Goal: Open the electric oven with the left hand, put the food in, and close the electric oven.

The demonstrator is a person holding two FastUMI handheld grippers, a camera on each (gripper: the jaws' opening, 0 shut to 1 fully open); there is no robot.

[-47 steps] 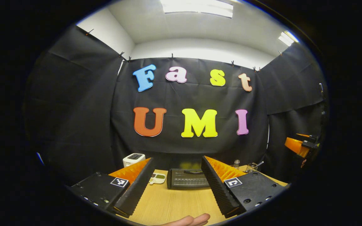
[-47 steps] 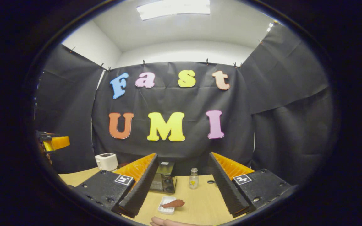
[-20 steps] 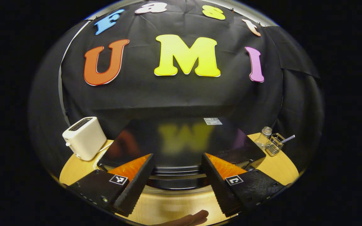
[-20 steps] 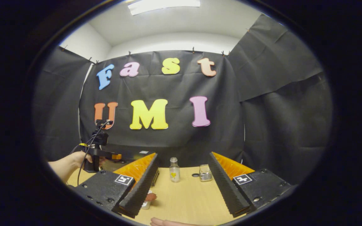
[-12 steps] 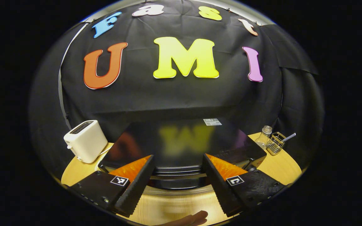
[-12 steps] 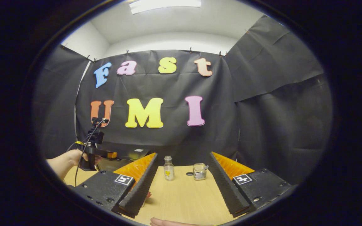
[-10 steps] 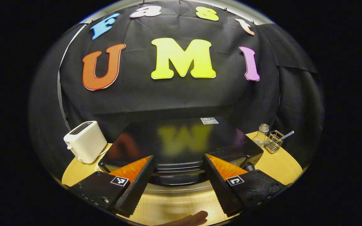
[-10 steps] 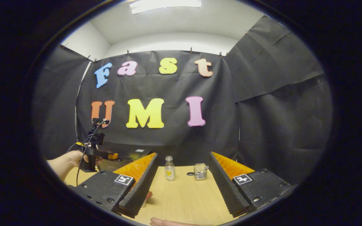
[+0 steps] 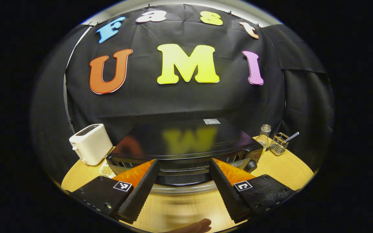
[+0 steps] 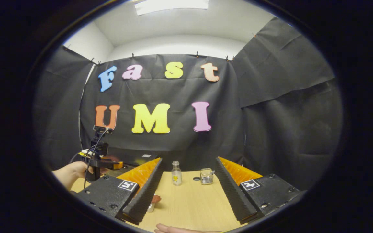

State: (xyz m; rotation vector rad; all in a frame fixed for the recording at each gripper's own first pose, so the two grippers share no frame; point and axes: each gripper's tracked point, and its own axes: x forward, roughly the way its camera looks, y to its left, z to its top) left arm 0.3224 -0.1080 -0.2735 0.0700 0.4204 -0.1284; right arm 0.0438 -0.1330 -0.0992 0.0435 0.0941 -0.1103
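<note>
1. Wood table (image 9: 283, 168) runs under both my tools, black cloth wall (image 10: 280, 129) on all sides, white ceiling with a light panel (image 10: 172, 4) above in the right gripper view.
2. My left gripper (image 9: 184, 187) sits low and near level, fingers spread wide apart, holding nothing; the electric oven (image 9: 186, 142) sits right in front, its front edge showing in the gap between the fingers.
3. Oven's door handle (image 9: 183, 188), a pale curved bar, crosses the gap just past the fingertips; can't tell if either finger touches it.
4. Oven top is glossy black and reflects the wall. A knob (image 9: 250, 165) shows at its right front corner.
5. Left of the oven: a small dish of pale bits (image 9: 106, 170), then a white toaster (image 9: 91, 144) farther back.
6. Right of the oven: a glass bottle (image 9: 263, 137) and a wire basket (image 9: 278, 144) with a stick in it, close together.
7. My right gripper (image 10: 186, 187) is also low over the table, fingers wide apart, empty.
8. Food (image 10: 155, 198), a brown piece on a small white dish, lies just beside my right gripper's left finger, partly hidden by it.
9. Farther off in the right gripper view: my hand (image 10: 76, 170) holding the left gripper at the oven's corner, cable trailing.
</note>
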